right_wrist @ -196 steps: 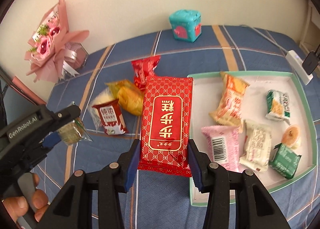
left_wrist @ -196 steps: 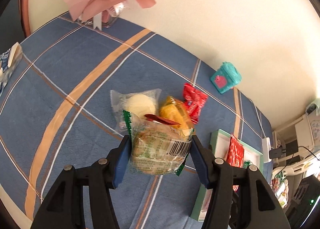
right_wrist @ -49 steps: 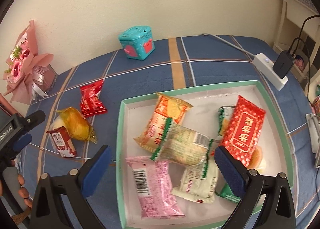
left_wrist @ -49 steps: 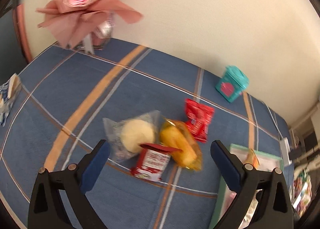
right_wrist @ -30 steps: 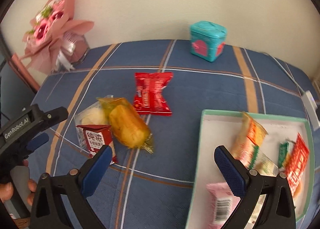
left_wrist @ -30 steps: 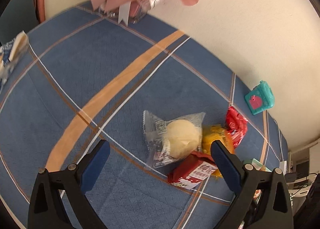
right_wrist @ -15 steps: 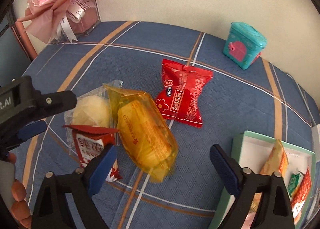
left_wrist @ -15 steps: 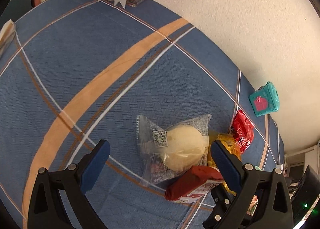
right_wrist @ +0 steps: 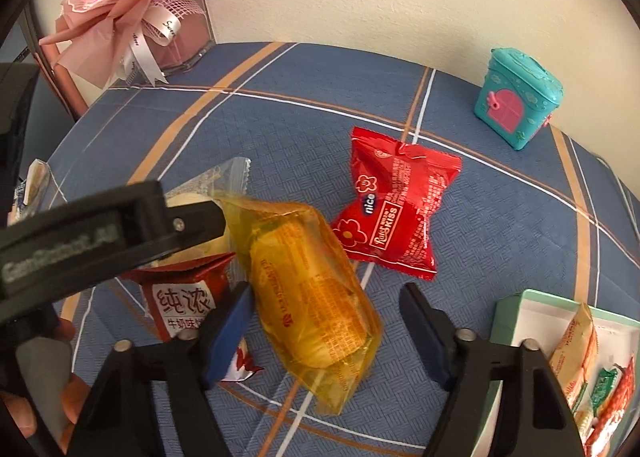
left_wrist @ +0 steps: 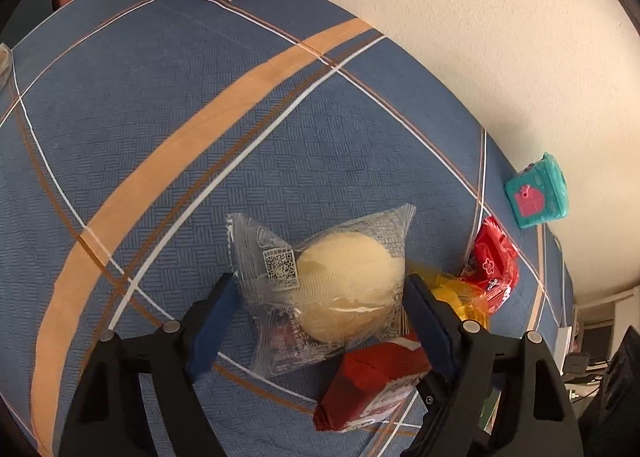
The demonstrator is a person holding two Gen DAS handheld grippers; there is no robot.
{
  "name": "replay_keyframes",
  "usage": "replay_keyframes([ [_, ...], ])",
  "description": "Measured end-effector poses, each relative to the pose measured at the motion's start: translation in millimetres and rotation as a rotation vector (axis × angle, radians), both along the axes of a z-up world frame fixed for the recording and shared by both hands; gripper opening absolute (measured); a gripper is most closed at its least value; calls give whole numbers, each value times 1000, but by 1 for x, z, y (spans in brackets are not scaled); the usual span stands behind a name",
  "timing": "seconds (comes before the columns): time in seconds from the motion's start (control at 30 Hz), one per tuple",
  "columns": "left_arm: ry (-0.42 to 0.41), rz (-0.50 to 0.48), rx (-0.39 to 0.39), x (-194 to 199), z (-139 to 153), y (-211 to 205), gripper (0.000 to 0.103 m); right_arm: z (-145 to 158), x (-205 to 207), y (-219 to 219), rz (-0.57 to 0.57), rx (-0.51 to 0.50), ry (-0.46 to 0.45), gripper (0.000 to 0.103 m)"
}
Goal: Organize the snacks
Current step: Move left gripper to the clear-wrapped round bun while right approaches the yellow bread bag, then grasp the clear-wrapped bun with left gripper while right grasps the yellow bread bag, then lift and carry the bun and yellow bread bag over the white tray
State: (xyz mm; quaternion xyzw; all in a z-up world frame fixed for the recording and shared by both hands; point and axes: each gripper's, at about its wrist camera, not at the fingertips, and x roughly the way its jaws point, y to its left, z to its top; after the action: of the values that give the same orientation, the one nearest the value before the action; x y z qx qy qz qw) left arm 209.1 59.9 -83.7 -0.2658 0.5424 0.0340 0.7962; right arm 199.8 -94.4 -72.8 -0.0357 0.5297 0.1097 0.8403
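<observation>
My left gripper (left_wrist: pixel 320 313) is shut on a clear packet with a pale round bun (left_wrist: pixel 340 285), its pads pressing both sides. A dark red carton snack (left_wrist: pixel 372 389) lies partly under it. My right gripper (right_wrist: pixel 326 331) is open around a yellow-wrapped cake (right_wrist: pixel 312 297); the left pad touches it, the right pad stands apart. The red carton (right_wrist: pixel 182 303) sits left of the cake, the left gripper's finger (right_wrist: pixel 120 233) above it. A red "nice kiss" packet (right_wrist: pixel 394 205) lies beyond on the blue plaid cloth. The green-rimmed tray (right_wrist: pixel 508 309) with several snacks is at the right edge.
A pink bouquet in a clear vase (right_wrist: pixel 140 13) stands at the far left by the wall. A teal house-shaped box (right_wrist: pixel 516 97) stands at the far right by the wall. A small packet (right_wrist: pixel 34 185) lies at the table's left edge.
Both grippers moved down onto the snack pile. The left gripper closed on the bun packet. The right gripper narrowed around the yellow cake.
</observation>
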Motion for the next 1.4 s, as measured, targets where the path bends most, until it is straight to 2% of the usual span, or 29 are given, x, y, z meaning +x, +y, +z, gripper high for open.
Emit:
replay_keyframes([
  [0.3,-12,-11,-8,-3,3,1,69,1,-5,-2,-8,24,3,57],
  [0.4,-15,5,-4,-4,4,5,68,3,-8,-7,-23,42,8,54],
  [0.8,-18,23,41,-11,16,11,68,14,-28,-28,-79,115,4,51],
  [1.17,-15,9,90,-34,42,8,68,44,-56,-48,-137,161,-14,51],
  [1.4,-34,-28,87,-48,62,-8,68,63,-78,-67,-187,181,-29,51],
])
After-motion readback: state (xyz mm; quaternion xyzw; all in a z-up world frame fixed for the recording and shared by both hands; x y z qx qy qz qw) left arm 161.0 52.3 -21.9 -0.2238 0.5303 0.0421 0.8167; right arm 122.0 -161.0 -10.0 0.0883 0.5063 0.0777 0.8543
